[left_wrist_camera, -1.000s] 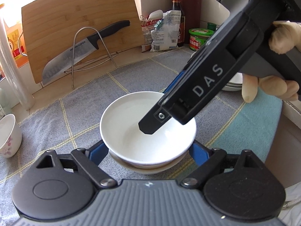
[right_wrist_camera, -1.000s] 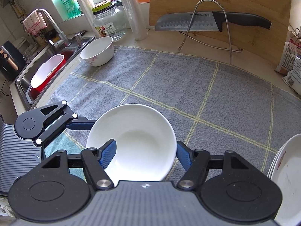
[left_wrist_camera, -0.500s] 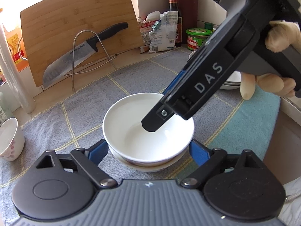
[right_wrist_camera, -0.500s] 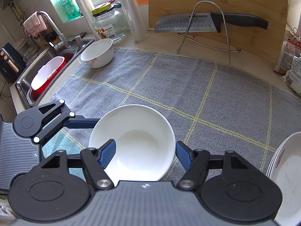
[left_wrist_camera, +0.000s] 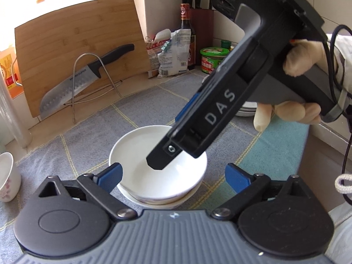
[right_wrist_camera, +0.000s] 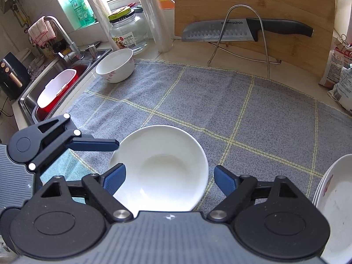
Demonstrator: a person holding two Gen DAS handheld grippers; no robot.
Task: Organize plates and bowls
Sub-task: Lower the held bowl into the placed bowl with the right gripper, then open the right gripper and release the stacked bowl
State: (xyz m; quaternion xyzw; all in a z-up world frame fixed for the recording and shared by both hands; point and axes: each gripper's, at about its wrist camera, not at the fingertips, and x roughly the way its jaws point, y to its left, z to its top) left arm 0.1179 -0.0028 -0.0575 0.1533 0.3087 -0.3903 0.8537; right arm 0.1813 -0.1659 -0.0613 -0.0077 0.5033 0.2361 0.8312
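A plain white bowl [left_wrist_camera: 154, 173] sits nested in another white bowl [left_wrist_camera: 158, 203] on the grey checked cloth [right_wrist_camera: 220, 101]. It also shows in the right wrist view [right_wrist_camera: 160, 169]. My left gripper [left_wrist_camera: 173, 177] is open and stands just in front of the stack, apart from it. My right gripper [right_wrist_camera: 170, 177] is open and hovers over the bowl. Its body [left_wrist_camera: 220, 110] crosses the left wrist view. A flowered white bowl [right_wrist_camera: 115, 68] stands at the cloth's far left corner. A stack of white plates [right_wrist_camera: 334, 206] lies at the right edge.
A bamboo cutting board [right_wrist_camera: 253, 6] leans on the back wall with a knife [right_wrist_camera: 242, 30] on a wire stand. A sink [right_wrist_camera: 57, 83] with a red and white tub is at the left. A glass jar [right_wrist_camera: 128, 33], bottles and food packets [left_wrist_camera: 173, 52] line the back.
My left gripper has pulled back and risen from the nested bowls, its fingers now off the rim. My right gripper has lifted slightly above the bowl.
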